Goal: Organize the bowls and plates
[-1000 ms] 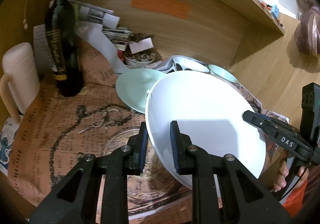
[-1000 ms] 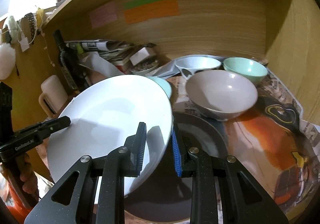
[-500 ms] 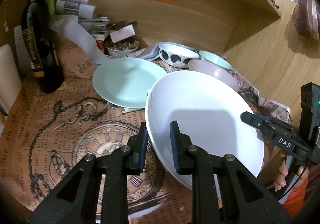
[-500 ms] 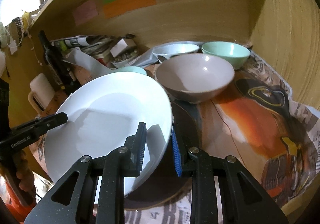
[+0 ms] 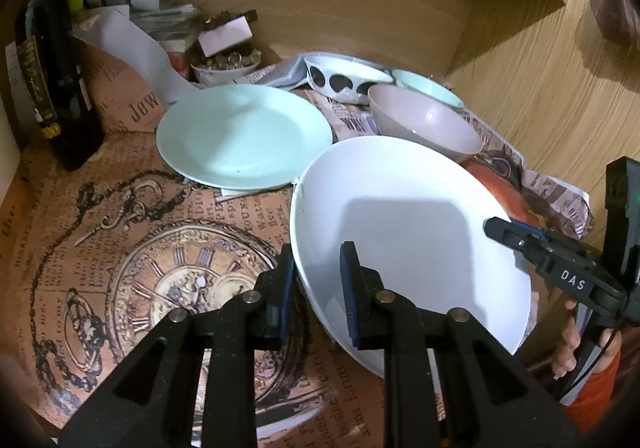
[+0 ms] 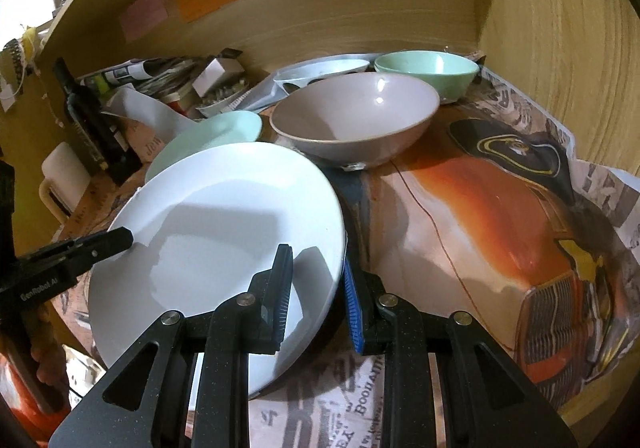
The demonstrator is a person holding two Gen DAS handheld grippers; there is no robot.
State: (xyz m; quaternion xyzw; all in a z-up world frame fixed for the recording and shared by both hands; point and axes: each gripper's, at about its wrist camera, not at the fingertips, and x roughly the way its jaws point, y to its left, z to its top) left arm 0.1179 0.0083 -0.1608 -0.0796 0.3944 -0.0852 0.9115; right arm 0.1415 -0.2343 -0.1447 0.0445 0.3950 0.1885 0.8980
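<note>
Plate in white (image 5: 404,248) is the thing in hand: both grippers hold it at the same time, each on an opposite part of the rim. The left gripper (image 5: 318,288) has its jaws closed over the rim on the plate's left side, 1 finger above and 1 below. The right gripper (image 6: 316,288) grips the rim on the plate's right side in the same way. The plate is tilted, with the left side higher, and it seems to be lifted over the worktop (image 5: 120,248), though I cannot tell if its lower edge touches.

The mint plate (image 5: 244,136) lies flat further in and to the left, just beside the white plate's far edge. The grey bowl (image 6: 354,116) stands behind on the right, with the mint bowl (image 6: 426,70) and the spotted bowl (image 5: 344,78) beyond it. In my judgement the coming move goes forward and left, to lay the white plate level with the mint one; the left gripper is nearer to that place.
</note>
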